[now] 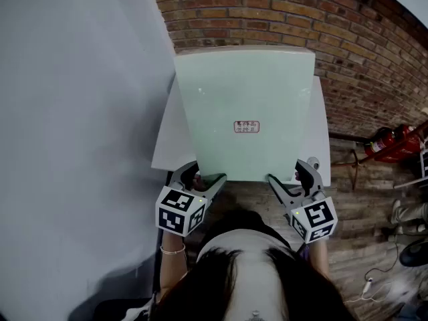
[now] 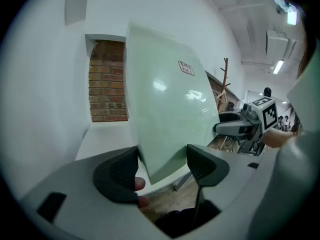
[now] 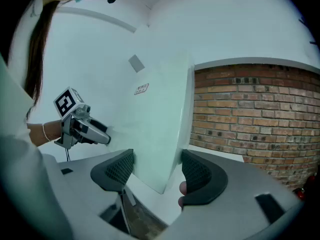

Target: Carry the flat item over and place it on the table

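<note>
A pale green flat board (image 1: 244,99) with a small red-printed label (image 1: 246,126) is held tilted over a white table (image 1: 170,139), its near edge past the table's front. My left gripper (image 1: 208,181) has the board's near left corner between its jaws, and both pads touch the board (image 2: 165,99). My right gripper (image 1: 284,181) holds the near right corner the same way, with the board's edge (image 3: 184,114) against the right pad. In the left gripper view my left gripper (image 2: 162,166) shows bare fingertips behind one jaw. My right gripper (image 3: 157,169) shows the same.
A red brick wall (image 1: 267,12) rises behind the table and a white wall (image 1: 67,112) stands close on the left. A red fire extinguisher (image 1: 391,142) lies on the floor at the right, with cables (image 1: 374,279) nearby. A wooden coat stand (image 2: 226,79) is farther off.
</note>
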Motion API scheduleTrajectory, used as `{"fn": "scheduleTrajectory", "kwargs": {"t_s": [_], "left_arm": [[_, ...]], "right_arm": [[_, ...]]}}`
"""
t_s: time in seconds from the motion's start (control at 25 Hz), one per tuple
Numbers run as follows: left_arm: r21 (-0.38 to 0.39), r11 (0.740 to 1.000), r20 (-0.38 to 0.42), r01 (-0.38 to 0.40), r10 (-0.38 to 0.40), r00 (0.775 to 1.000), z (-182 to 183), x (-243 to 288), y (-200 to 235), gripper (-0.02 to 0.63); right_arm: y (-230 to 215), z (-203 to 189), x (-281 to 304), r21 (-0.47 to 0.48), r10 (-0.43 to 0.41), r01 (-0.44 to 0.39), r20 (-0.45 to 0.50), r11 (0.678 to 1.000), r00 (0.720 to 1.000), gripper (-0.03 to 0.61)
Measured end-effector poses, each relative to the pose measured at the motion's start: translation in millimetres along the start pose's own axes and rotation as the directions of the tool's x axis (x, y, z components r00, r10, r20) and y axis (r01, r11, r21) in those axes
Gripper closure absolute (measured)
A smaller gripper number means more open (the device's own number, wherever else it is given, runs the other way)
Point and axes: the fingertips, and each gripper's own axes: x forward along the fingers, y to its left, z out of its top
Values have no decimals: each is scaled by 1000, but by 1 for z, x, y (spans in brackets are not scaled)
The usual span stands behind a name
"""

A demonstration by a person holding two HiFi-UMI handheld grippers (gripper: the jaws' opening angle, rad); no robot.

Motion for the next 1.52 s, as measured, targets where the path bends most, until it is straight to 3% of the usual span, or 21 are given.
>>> {"fn": "scheduleTrajectory", "kwargs": {"t_s": [0.8,1.52], "left_arm": [[-33,999,14,15,-15,1000,-1,7,41,298],[-18,1000,-15,2,-2,1000,34,71,40,299]], "right_arm": [[7,10,41,-13,-7,7,-27,1000,1000,253],[-63,8,63,0,-3,3,-10,1000,1000,253]]}}
